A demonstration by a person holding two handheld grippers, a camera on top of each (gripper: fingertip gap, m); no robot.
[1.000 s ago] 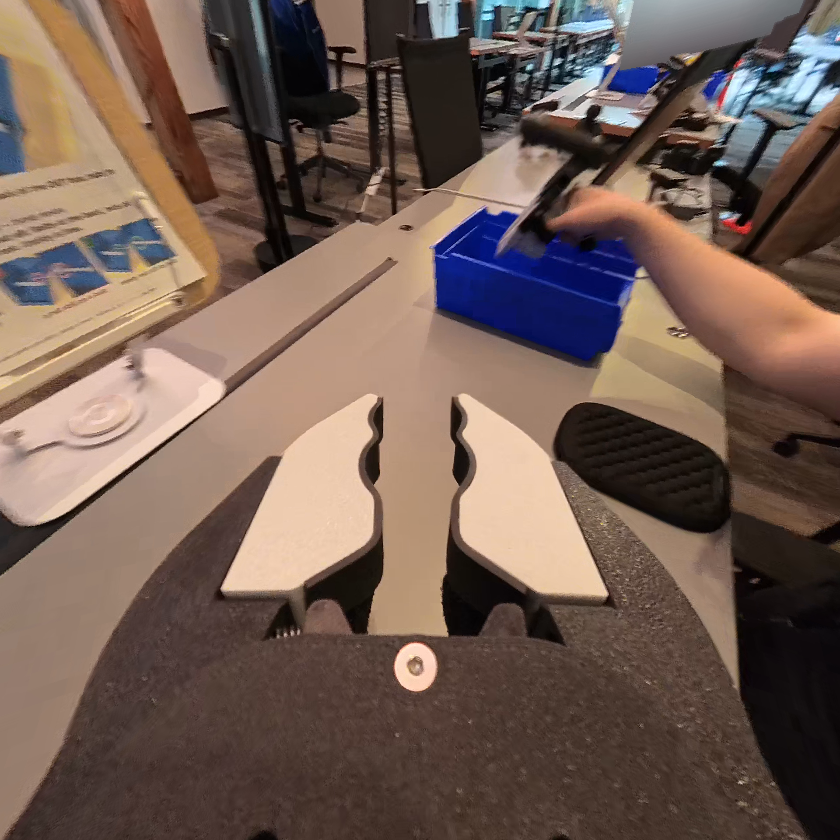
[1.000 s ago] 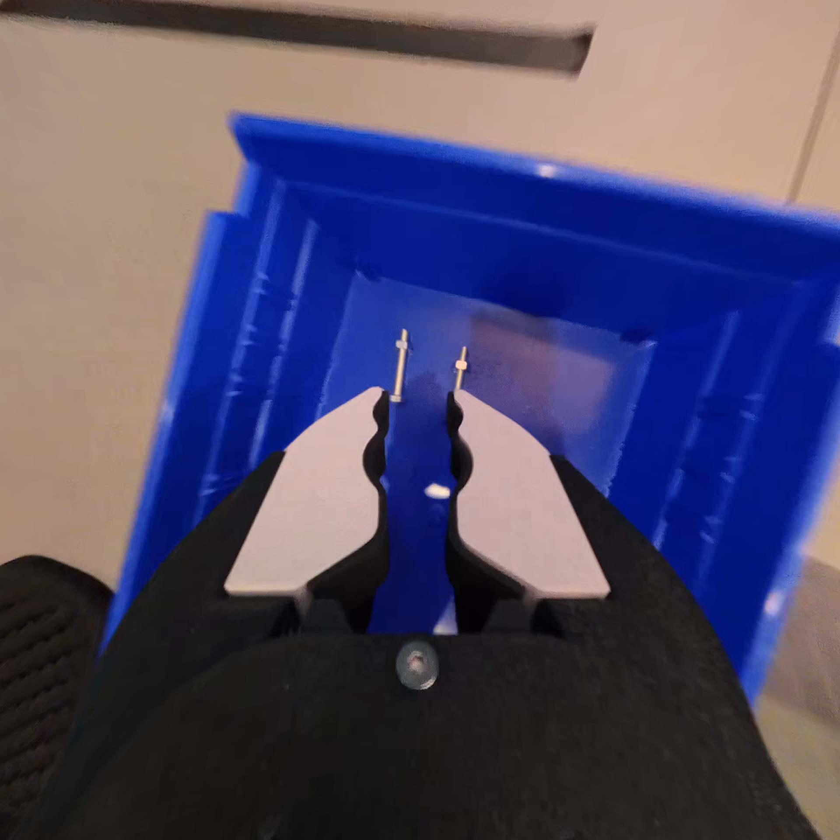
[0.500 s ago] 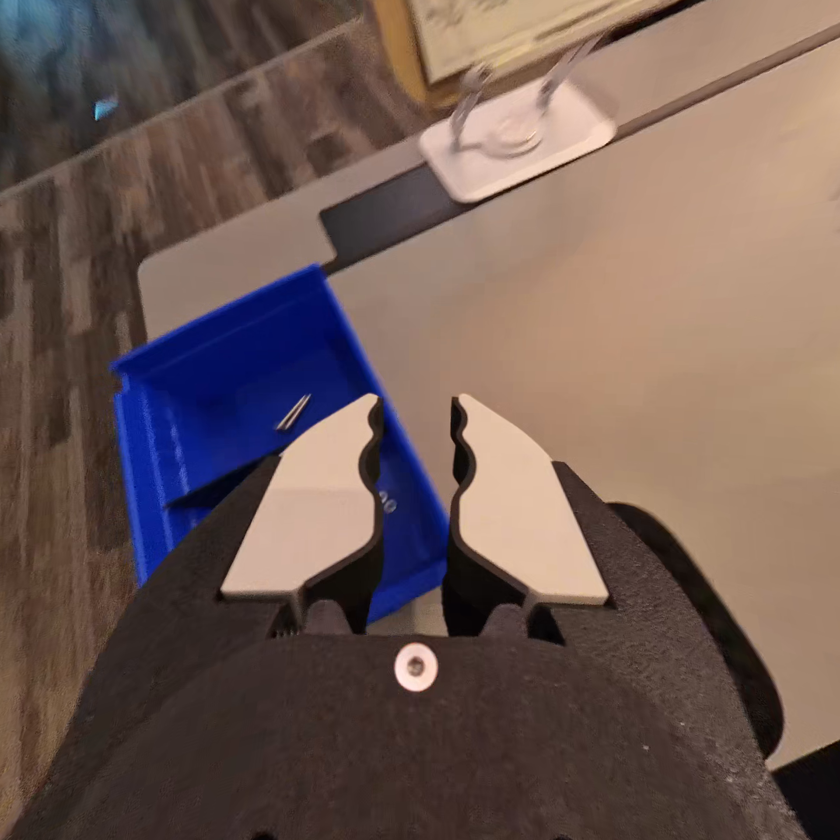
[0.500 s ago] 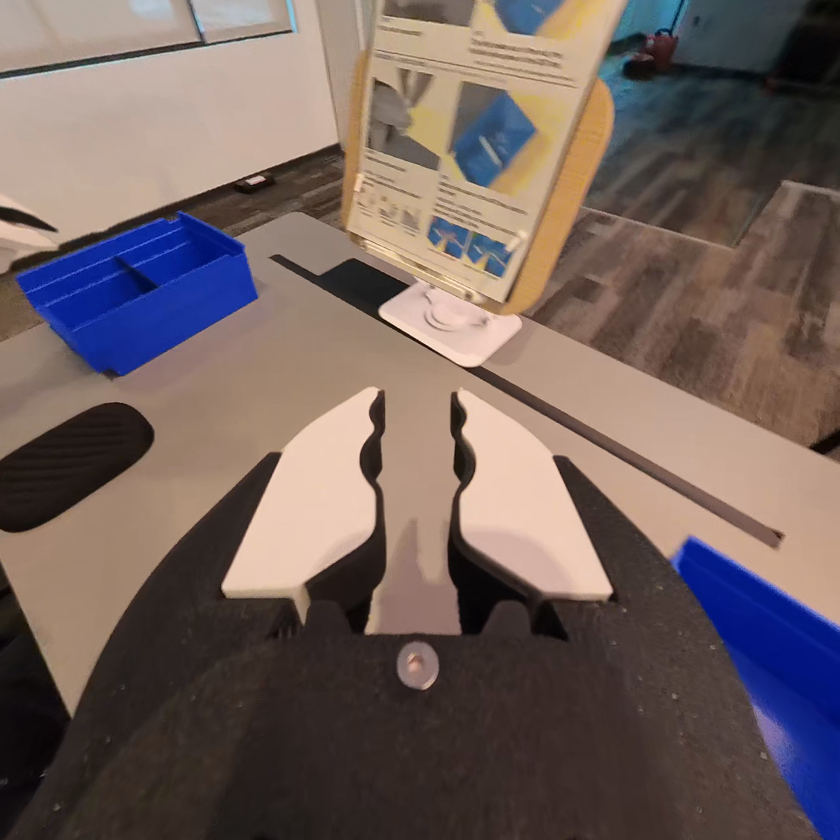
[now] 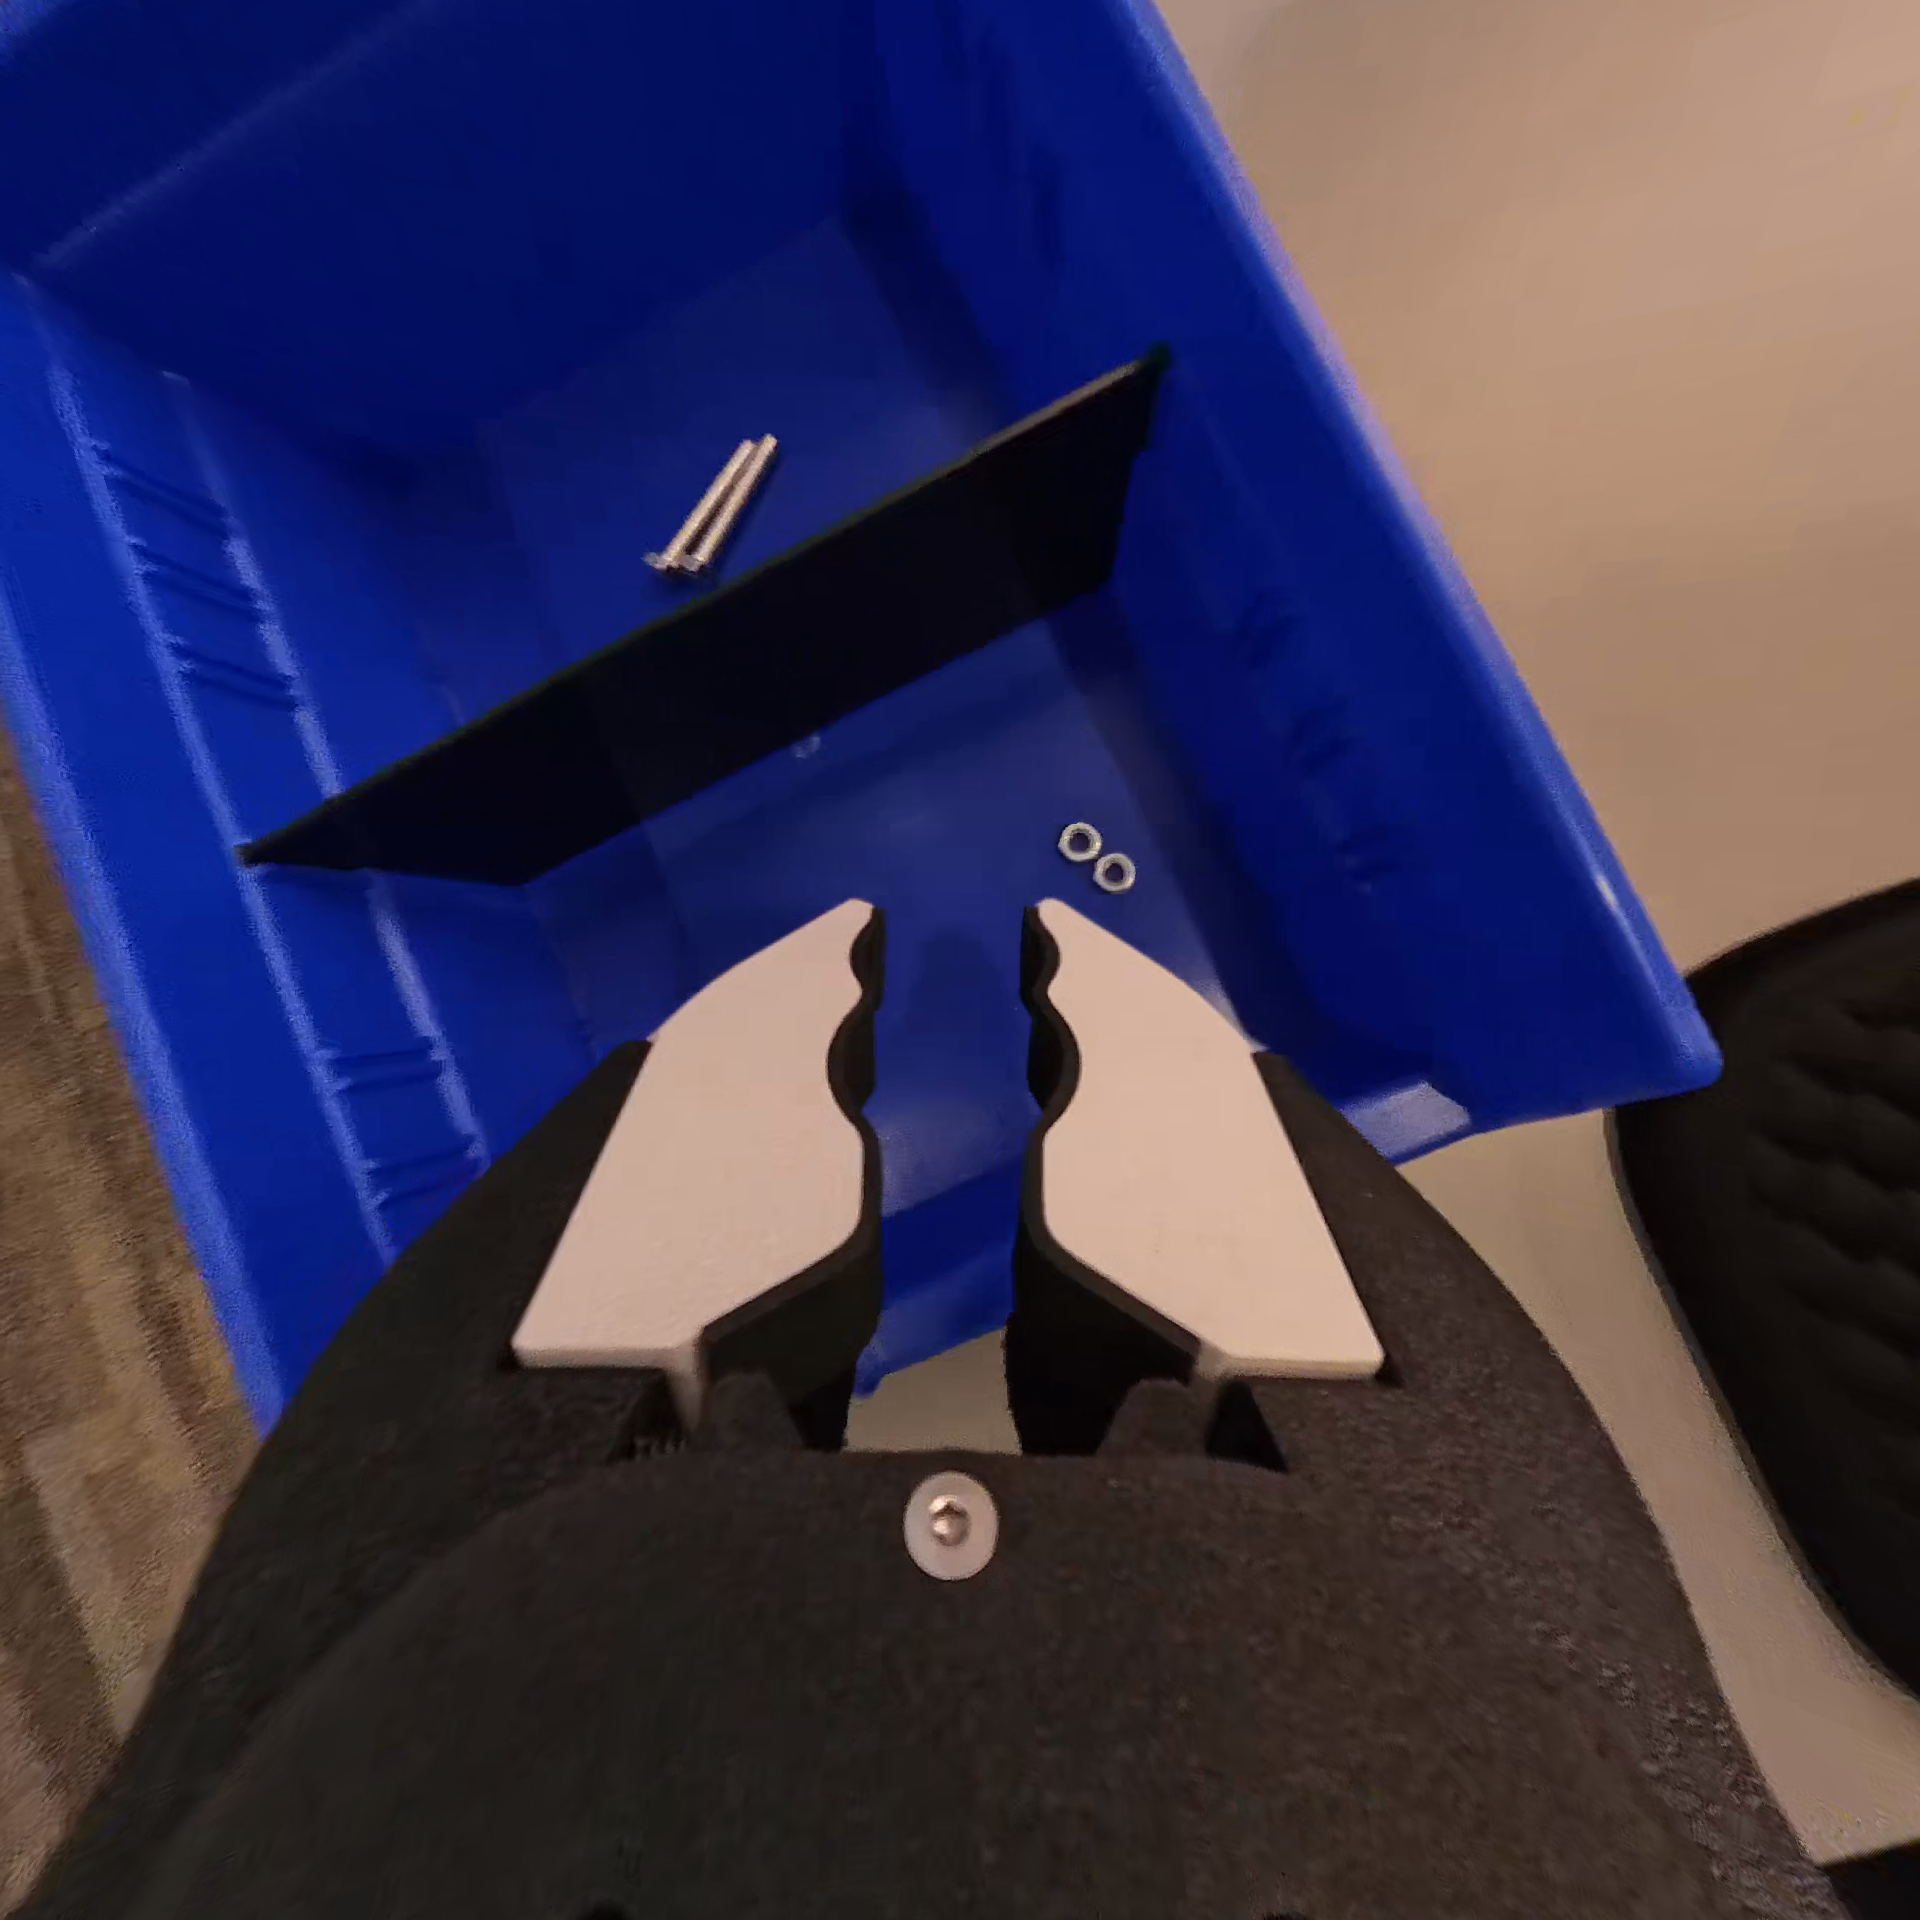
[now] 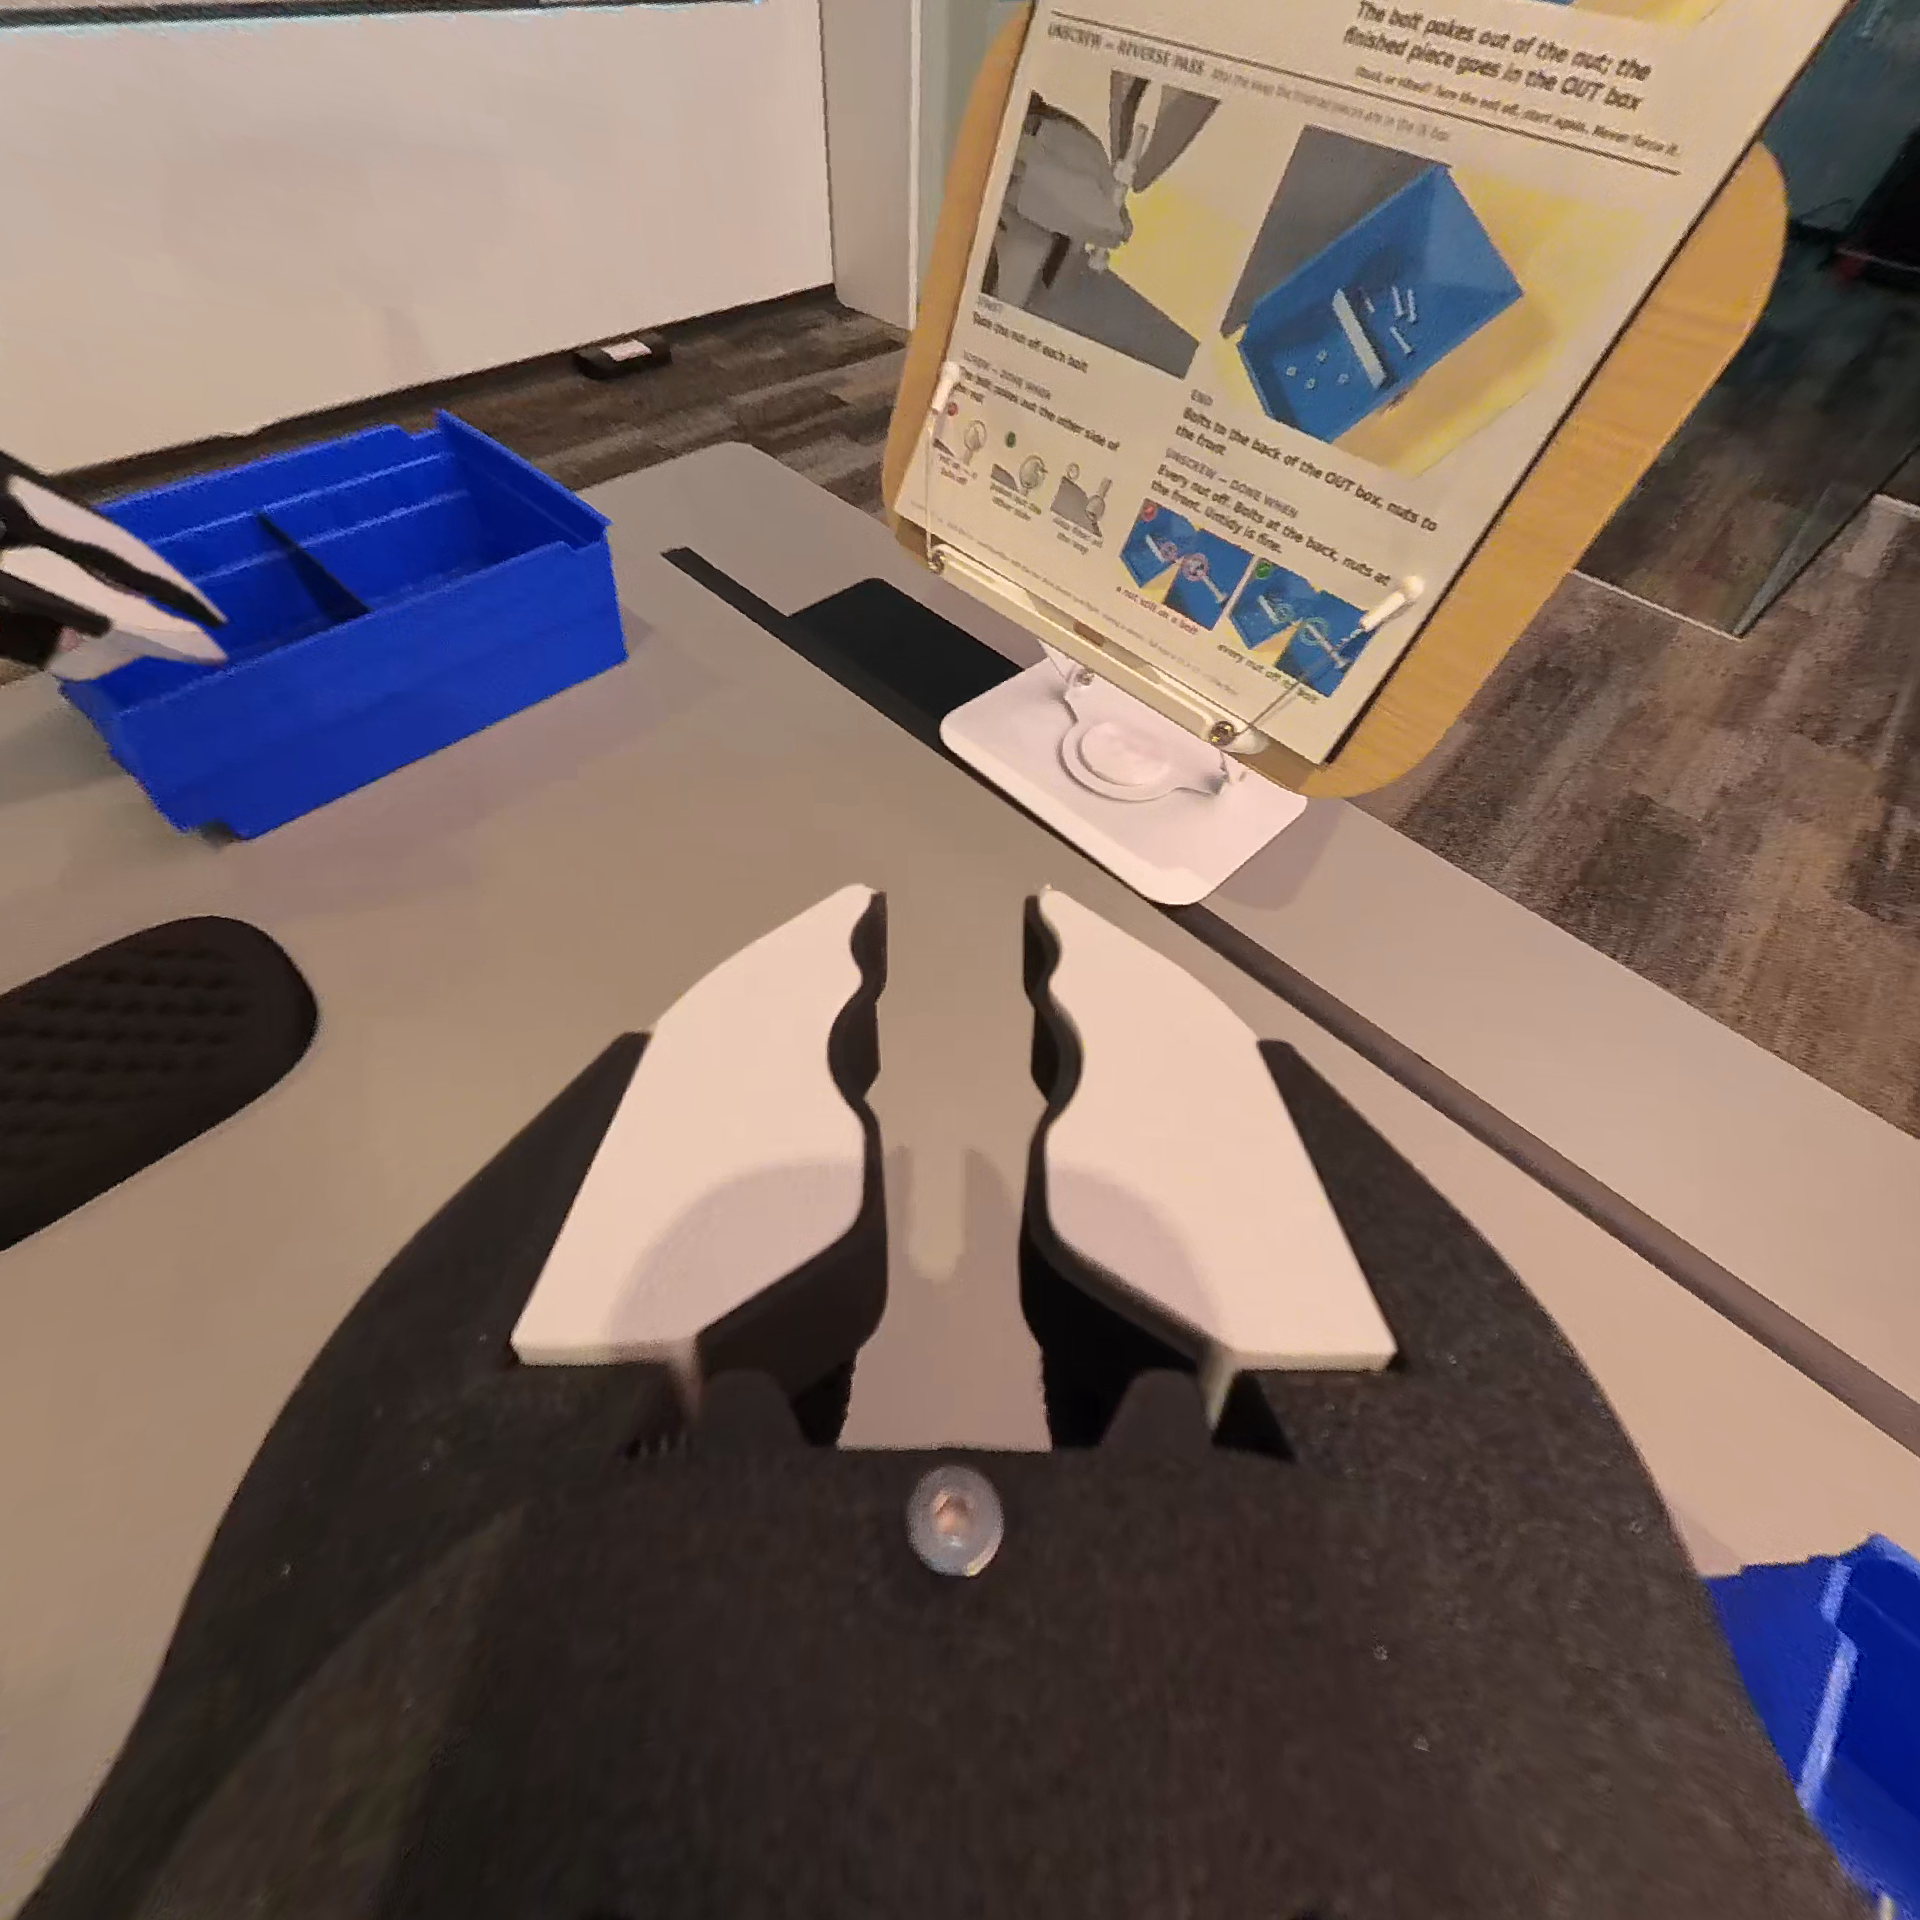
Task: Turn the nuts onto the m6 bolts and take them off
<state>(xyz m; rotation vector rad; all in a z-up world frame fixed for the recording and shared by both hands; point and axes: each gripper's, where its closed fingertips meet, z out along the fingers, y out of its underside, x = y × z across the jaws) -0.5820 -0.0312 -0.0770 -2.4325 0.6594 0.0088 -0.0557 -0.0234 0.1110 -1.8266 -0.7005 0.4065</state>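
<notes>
A grey table (image 6: pixel 665 831) is standing on a dark wood-pattern floor (image 6: pixel 1714 748). Behind the table, a white wall (image 6: pixel 395 187) is catching soft light. At the table's far edge, an instruction board (image 6: pixel 1299 343) is leaning on a white stand (image 6: pixel 1132 800). A black pad (image 6: pixel 125 1049) is lying on the table's left part.

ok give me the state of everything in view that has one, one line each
left gripper: open, empty, over the near compartment
right gripper: open, empty, above the table
blue bin: open-topped, split by a black divider
bolts: two, bare, side by side behind the divider
nuts: two, loose, lying flat in the near compartment
</notes>
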